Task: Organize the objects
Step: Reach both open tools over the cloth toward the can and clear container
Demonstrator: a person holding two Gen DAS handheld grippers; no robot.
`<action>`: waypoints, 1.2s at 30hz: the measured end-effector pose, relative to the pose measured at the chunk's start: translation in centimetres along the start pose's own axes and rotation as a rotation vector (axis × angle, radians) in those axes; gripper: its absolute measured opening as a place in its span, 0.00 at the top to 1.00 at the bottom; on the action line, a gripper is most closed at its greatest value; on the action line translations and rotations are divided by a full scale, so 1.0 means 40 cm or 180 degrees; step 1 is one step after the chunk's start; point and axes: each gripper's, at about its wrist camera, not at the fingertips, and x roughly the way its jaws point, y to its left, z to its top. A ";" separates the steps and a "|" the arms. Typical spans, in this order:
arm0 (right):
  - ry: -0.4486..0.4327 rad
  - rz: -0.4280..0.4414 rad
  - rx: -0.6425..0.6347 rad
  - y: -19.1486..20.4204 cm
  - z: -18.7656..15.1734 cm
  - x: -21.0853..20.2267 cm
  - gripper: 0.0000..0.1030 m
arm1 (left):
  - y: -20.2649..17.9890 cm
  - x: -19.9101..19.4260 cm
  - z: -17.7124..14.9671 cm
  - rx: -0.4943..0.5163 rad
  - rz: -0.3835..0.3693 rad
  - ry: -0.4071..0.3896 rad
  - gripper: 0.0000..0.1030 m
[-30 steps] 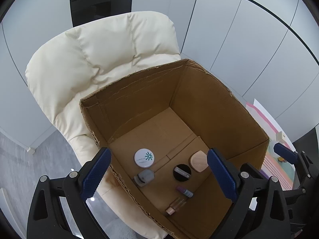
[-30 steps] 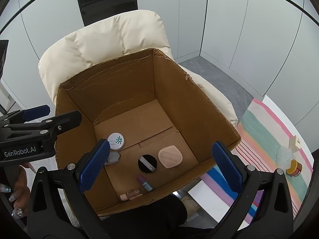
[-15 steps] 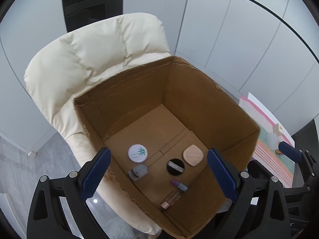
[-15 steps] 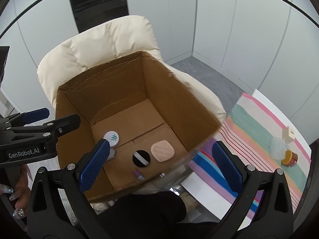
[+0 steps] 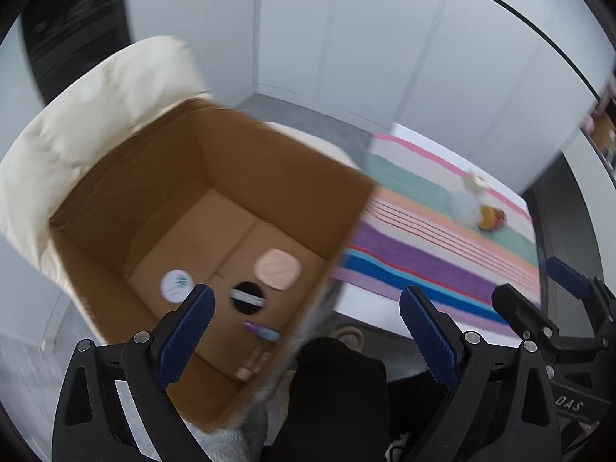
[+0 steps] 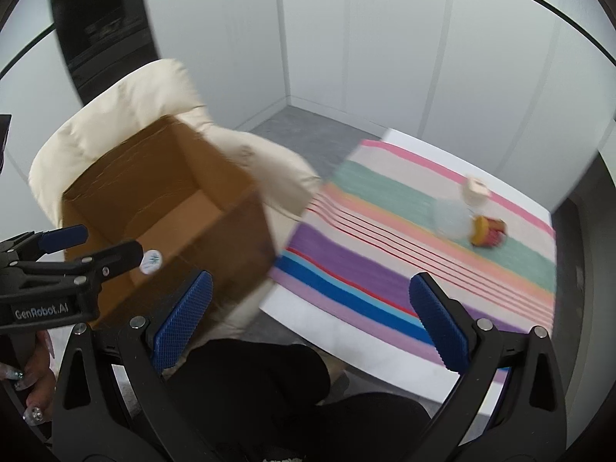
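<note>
Bright, even indoor light, soft shadows, heavy motion blur on the cardboard box (image 5: pixel 215 208) and striped cloth (image 6: pixel 419 254), fisheye bending, dark vignetted corners

Open brown cardboard box (image 5: pixel 277 177), upright on a cream padded chair. On its floor: round white lid with green mark (image 5: pixel 176 285); peach rounded-square compact (image 5: pixel 277 268), flat; black round disc with pale strip (image 5: pixel 248 297); small purple-capped tube (image 5: pixel 261 331), lying down. On the striped cloth (image 6: pixel 385 269), well apart from the box: clear bottle (image 6: pixel 452 213), yellow-lidded red jar (image 6: pixel 489 230), small cream block (image 6: pixel 476 188), all blurred.
</note>
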 end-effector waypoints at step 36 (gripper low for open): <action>-0.0012 -0.0721 0.1195 -0.497 -0.257 -0.185 0.00 | -0.479 0.081 -0.061 0.0902 -0.0463 0.0283 0.05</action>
